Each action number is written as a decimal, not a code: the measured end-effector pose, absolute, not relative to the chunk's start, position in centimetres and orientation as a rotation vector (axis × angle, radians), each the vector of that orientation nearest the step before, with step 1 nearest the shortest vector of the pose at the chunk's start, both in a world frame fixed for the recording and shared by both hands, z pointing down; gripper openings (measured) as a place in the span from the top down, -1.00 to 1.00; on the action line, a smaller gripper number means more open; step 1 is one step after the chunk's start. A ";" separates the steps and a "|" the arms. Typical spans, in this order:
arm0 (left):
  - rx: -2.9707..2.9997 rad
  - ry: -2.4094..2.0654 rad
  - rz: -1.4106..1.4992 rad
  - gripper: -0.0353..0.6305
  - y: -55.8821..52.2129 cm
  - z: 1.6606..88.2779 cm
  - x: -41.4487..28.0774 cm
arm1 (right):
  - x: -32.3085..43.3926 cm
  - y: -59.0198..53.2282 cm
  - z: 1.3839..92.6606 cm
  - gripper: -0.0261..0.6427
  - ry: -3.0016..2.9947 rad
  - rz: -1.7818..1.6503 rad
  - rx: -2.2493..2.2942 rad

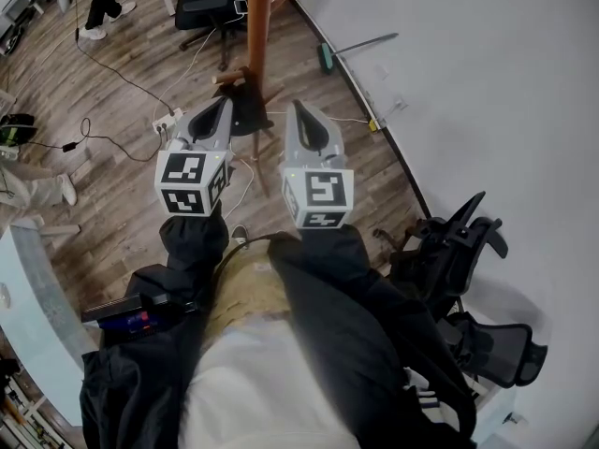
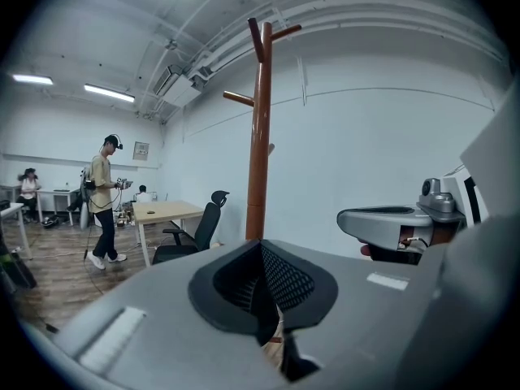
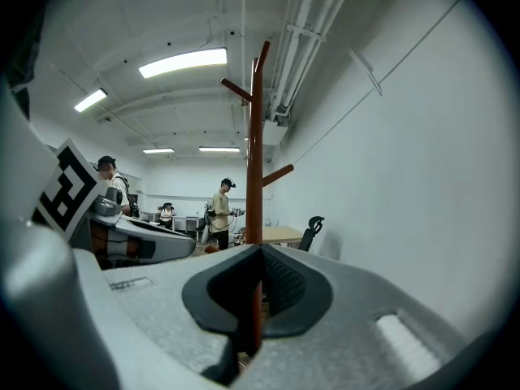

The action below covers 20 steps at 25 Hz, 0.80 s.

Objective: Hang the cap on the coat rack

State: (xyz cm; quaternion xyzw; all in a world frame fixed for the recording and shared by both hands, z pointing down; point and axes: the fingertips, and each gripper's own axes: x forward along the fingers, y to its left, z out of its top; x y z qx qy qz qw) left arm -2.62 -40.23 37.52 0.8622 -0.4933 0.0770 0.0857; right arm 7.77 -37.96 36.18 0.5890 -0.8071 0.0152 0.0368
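Note:
The brown wooden coat rack (image 1: 259,26) stands straight ahead by the white wall; its pole and pegs rise in the left gripper view (image 2: 259,136) and the right gripper view (image 3: 256,153). My left gripper (image 1: 224,103) (image 2: 262,246) and right gripper (image 1: 298,107) (image 3: 260,250) are held side by side, pointing at the pole, jaws together and empty. A dark rounded shape (image 1: 249,110) lies at the pole's foot between the tips; I cannot tell whether it is the cap. No cap shows in either gripper view.
A black office chair (image 1: 211,3) stands behind the rack, and more black chairs (image 1: 468,241) are at my right by the wall. Cables and a power strip (image 1: 168,120) lie on the wood floor. A person (image 2: 103,201) stands near a table (image 2: 166,211).

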 end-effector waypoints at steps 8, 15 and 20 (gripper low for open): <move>2.563 -1.470 0.231 0.89 -40.2 38.0 -2.9 | 7.6 -38.0 36.6 0.94 -2.472 0.055 1.810; 2.551 -1.474 0.235 0.89 -40.3 38.3 -3.2 | 7.6 -38.2 37.0 0.94 -2.466 0.066 1.813; 2.545 -1.475 0.237 0.89 -40.2 38.7 -3.5 | 7.3 -38.1 37.2 0.94 -2.463 0.067 1.815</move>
